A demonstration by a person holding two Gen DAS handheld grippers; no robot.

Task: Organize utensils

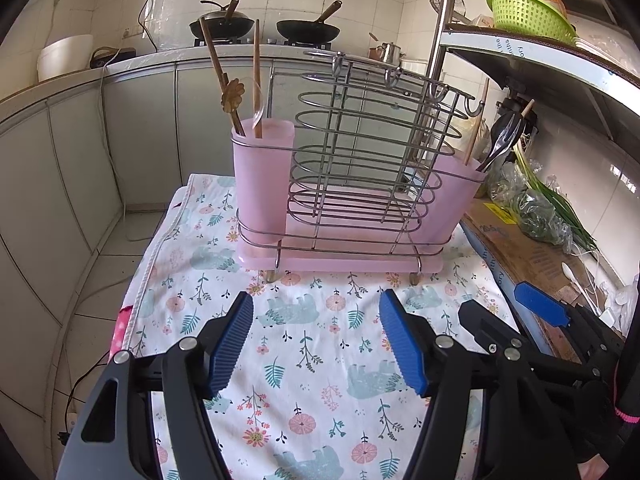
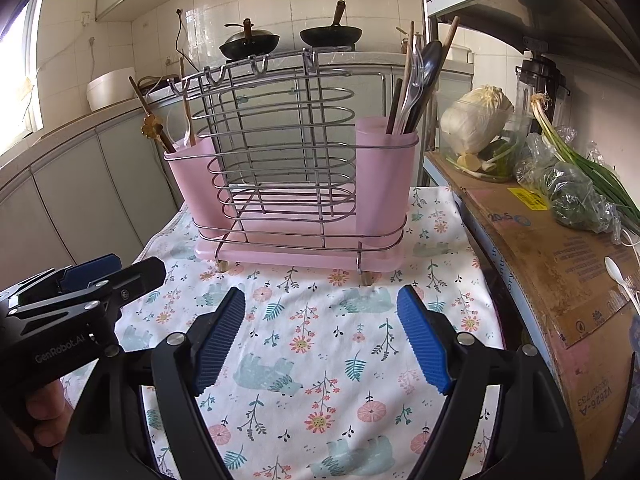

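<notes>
A wire utensil rack on a pink tray stands on the floral cloth. Its left pink cup holds wooden-handled utensils, one with a flower-shaped head. The right pink cup holds chopsticks, a clear fork and a dark spoon. My left gripper hovers open over the cloth in front of the rack, nothing between its fingers. My right gripper is open and empty too, beside the left one.
A cardboard-covered shelf on the right carries a cabbage, bagged greens and white plastic spoons. A green basket sits on the upper shelf. Two woks rest on the stove behind. The cloth's left edge drops to the floor.
</notes>
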